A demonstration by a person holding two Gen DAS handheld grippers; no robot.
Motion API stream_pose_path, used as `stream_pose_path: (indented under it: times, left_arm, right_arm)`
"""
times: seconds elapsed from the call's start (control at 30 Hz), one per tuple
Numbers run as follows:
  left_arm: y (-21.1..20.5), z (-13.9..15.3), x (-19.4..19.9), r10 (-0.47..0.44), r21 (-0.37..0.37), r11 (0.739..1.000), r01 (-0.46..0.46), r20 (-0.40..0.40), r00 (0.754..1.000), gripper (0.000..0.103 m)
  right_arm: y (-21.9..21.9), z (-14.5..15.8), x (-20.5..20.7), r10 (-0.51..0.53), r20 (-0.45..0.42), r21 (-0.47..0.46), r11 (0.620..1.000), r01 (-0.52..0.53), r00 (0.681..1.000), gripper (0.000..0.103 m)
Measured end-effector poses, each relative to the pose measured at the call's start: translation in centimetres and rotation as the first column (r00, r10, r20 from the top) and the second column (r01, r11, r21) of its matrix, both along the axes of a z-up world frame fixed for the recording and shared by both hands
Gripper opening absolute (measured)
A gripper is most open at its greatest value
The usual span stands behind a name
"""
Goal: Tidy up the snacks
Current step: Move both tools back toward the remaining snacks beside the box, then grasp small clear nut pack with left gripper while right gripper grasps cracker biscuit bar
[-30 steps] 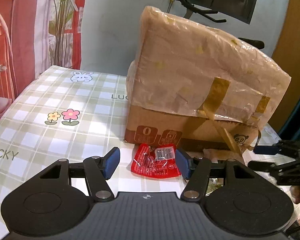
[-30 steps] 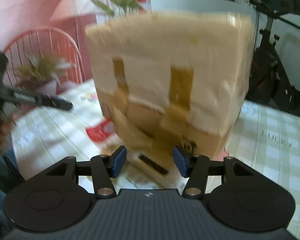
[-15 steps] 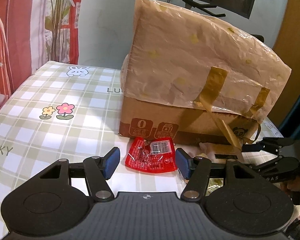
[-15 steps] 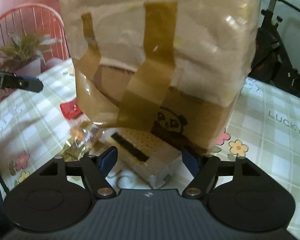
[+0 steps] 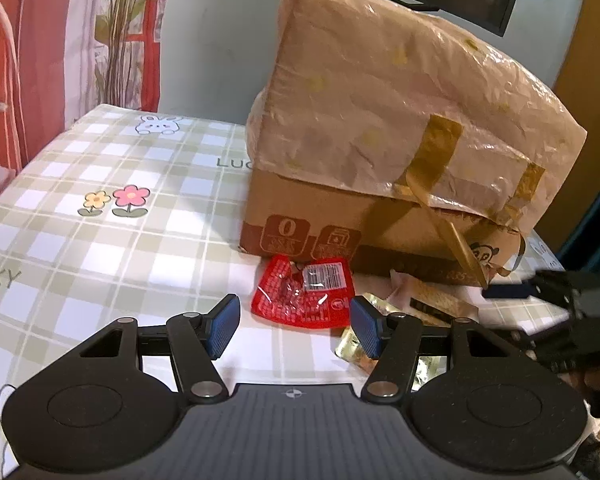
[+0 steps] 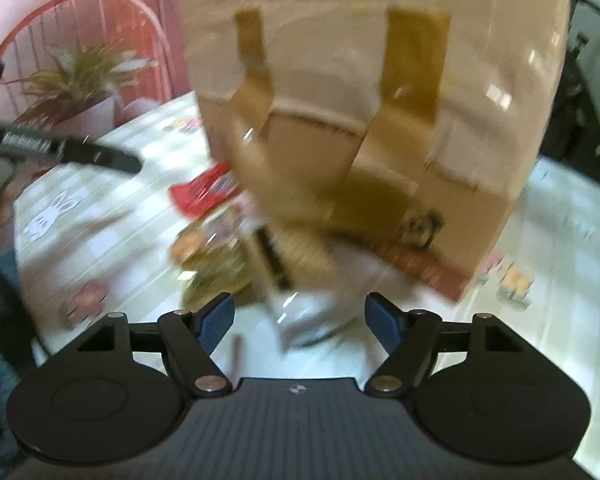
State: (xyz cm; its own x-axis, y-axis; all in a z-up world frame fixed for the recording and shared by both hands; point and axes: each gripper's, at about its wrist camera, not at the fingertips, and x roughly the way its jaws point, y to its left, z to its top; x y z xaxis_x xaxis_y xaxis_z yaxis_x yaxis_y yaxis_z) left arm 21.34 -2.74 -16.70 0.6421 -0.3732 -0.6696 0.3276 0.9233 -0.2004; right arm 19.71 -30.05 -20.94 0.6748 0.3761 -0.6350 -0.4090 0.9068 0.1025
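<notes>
A red snack packet [image 5: 304, 298] lies flat on the checked tablecloth, just ahead of my left gripper [image 5: 296, 324], which is open with its pads clear of it. Behind it stands a big cardboard box [image 5: 380, 128] wrapped in tan plastic and tape. A clear-wrapped cracker packet [image 5: 432, 300] and gold-wrapped snacks [image 5: 350, 346] lie at the box's foot. My right gripper [image 6: 300, 320] is closing slightly. The cracker packet [image 6: 284, 264] lies blurred ahead of its jaws, which press on nothing. The red packet [image 6: 204, 192] shows further left.
The checked tablecloth [image 5: 100, 240] with flower and rabbit prints stretches left of the box. A potted plant [image 6: 76, 88] and a red wire chair [image 6: 80, 12] stand beyond the table's edge. One finger of my left gripper [image 6: 80, 152] crosses the right wrist view.
My right gripper's jaws stand wider than a second ago, and its view has swung across the box and blurred. The left gripper has barely moved.
</notes>
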Motion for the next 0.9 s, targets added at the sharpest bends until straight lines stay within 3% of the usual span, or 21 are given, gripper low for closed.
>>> stream_pose_path:
  times: [0.13, 0.23, 0.4, 0.57, 0.7, 0.8, 0.9]
  left_arm:
    - [-0.6, -0.6, -0.4, -0.014, -0.003, 1.000, 0.014, -0.016, 1.000, 0.059]
    - [-1.3, -1.0, -0.8, -0.051, -0.006, 0.999, 0.050, -0.024, 0.998, 0.054]
    - [-3.3, -1.9, -1.5, -0.138, 0.002, 0.990, 0.139, -0.025, 0.990, 0.048]
    - [-5.2, -3.1, -1.6, -0.196, 0.068, 0.978, 0.197, -0.027, 0.980, 0.048]
    - [-5.6, -3.6, -1.1, -0.189, 0.072, 0.979, 0.191, -0.026, 0.982, 0.045]
    - [-6.0, -3.6, -0.9, -0.199, 0.095, 0.975, 0.199, -0.010, 0.980, 0.038]
    - [-6.7, -3.6, -1.0, -0.211, 0.114, 0.971, 0.209, 0.005, 0.978, 0.037]
  right_arm:
    - [1.0, -0.4, 1.8, 0.015, 0.005, 0.009, 1.000, -0.015, 1.000, 0.072]
    - [2.5, -1.1, 2.6, 0.028, 0.010, -0.042, 0.999, -0.027, 1.000, 0.066]
    - [3.1, -1.9, 2.1, 0.007, 0.014, -0.009, 1.000, -0.006, 1.000, 0.057]
    - [2.6, -2.3, 0.8, -0.033, 0.021, 0.039, 0.999, 0.032, 0.999, 0.055]
    - [2.1, -2.9, 0.0, -0.061, 0.036, 0.071, 0.996, 0.058, 0.997, 0.054]
    - [2.6, -2.9, -0.3, -0.066, 0.052, 0.045, 0.997, 0.064, 0.996, 0.054]
    - [2.8, -3.0, -0.5, -0.067, 0.063, 0.028, 0.997, 0.065, 0.996, 0.054]
